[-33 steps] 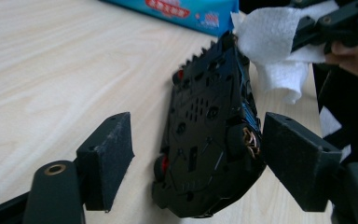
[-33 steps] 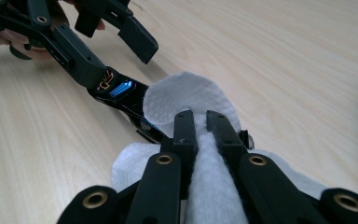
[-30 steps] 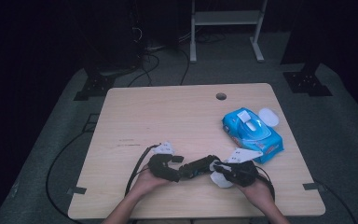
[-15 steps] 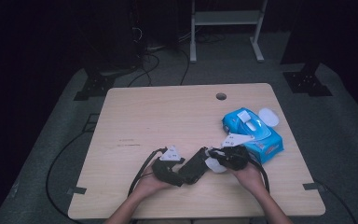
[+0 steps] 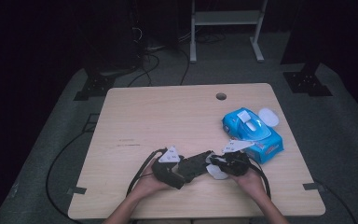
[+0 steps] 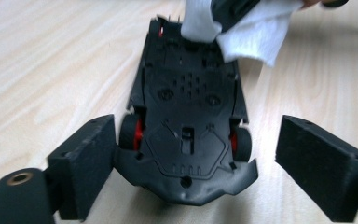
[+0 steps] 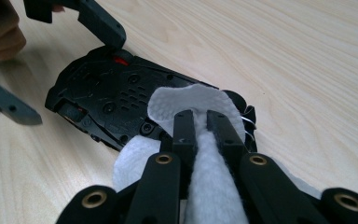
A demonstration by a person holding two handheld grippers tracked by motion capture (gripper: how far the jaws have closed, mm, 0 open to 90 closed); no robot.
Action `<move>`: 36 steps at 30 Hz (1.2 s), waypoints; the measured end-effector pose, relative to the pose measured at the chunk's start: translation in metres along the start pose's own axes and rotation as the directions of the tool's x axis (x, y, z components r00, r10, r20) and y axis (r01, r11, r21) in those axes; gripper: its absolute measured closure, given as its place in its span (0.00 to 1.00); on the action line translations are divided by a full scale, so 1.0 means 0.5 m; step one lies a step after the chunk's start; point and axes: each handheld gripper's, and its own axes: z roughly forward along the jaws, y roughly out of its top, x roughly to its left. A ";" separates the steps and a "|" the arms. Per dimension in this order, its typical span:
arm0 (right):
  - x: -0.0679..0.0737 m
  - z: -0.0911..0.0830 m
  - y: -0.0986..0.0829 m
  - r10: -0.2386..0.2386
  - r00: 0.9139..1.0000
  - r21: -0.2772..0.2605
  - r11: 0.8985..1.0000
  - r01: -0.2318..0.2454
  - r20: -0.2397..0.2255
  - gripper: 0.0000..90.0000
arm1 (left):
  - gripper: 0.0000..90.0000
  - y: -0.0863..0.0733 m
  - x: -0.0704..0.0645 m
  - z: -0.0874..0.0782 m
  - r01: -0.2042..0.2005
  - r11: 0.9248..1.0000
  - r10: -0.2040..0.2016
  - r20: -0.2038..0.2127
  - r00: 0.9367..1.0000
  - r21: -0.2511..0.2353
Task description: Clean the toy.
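A black toy car with red wheel hubs lies upside down on the wooden table near its front edge. My left gripper is open, one jaw on each side of the car's end; the left jaw is close to a wheel and the right jaw stands apart. My right gripper is shut on a white wipe, pressed onto the car's underside at its other end. In the high view the left gripper, the car and the right gripper lie in a row.
A blue pack of wipes lies at the right of the table, just beyond the right gripper, with a white lid behind it. A cable hole is at the back. Cables trail off the front edge.
The right gripper with the wipe rose a little toward the blue pack, then came back down onto the car's underside. The left gripper and car shifted only slightly.
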 end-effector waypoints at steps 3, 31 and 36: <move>-0.002 0.001 -0.001 0.008 1.000 -0.006 1.000 -0.008 -0.003 0.91 | 0.11 -0.002 -0.003 0.009 -0.027 0.999 0.028 -0.017 0.999 0.029; 0.054 0.026 0.020 -0.048 0.999 -0.008 0.999 0.048 -0.002 0.91 | 0.26 -0.014 0.000 0.013 -0.081 0.994 0.085 -0.056 0.995 0.073; 0.070 0.033 0.019 -0.046 0.998 -0.021 0.999 0.046 -0.037 0.91 | 0.26 -0.013 -0.001 0.015 -0.079 0.994 0.083 -0.053 0.995 0.071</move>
